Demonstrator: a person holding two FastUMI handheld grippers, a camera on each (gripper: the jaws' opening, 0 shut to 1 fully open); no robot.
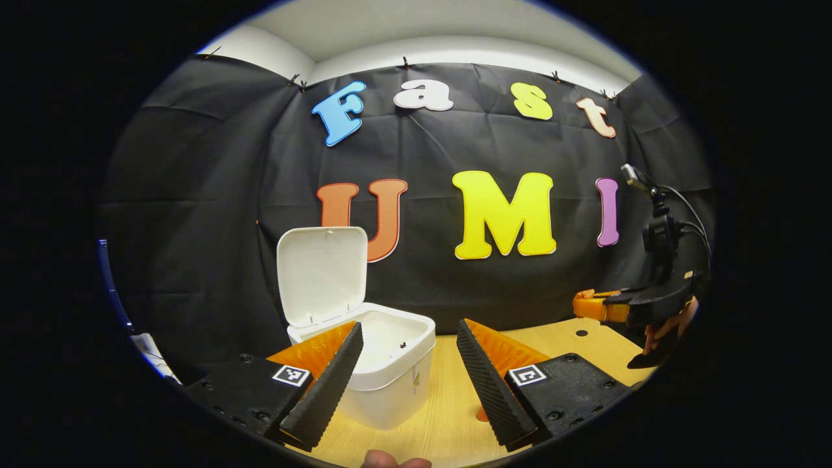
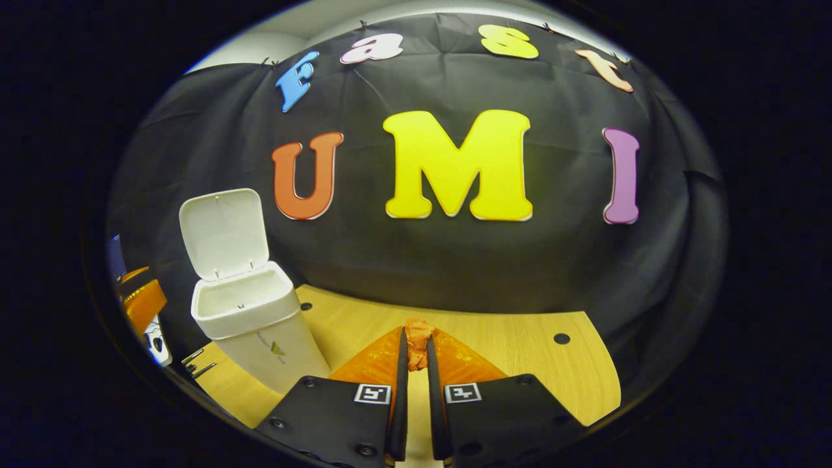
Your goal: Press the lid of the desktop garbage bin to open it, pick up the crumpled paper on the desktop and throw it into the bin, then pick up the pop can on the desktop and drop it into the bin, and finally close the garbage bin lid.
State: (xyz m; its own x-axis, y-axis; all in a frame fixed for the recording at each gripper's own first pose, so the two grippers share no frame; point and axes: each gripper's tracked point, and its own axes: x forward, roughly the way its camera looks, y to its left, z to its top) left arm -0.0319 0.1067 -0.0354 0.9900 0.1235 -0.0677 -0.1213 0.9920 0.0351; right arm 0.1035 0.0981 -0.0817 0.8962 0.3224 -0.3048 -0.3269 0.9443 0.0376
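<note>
Wood desktop (image 2: 520, 338) bears open garbage bin (image 2: 260, 338) beside black cloth wall (image 2: 455, 260).

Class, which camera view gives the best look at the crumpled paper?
The right gripper view: the crumpled paper sits centred between the right gripper's nearly closed jaws. In the left gripper view, the right gripper appears far off at the edge, and I cannot make out the paper.

Left hand-held gripper (image 1: 408, 354) gapes wide; right hand-held gripper (image 2: 416, 351) nearly closed, pinching.
</note>
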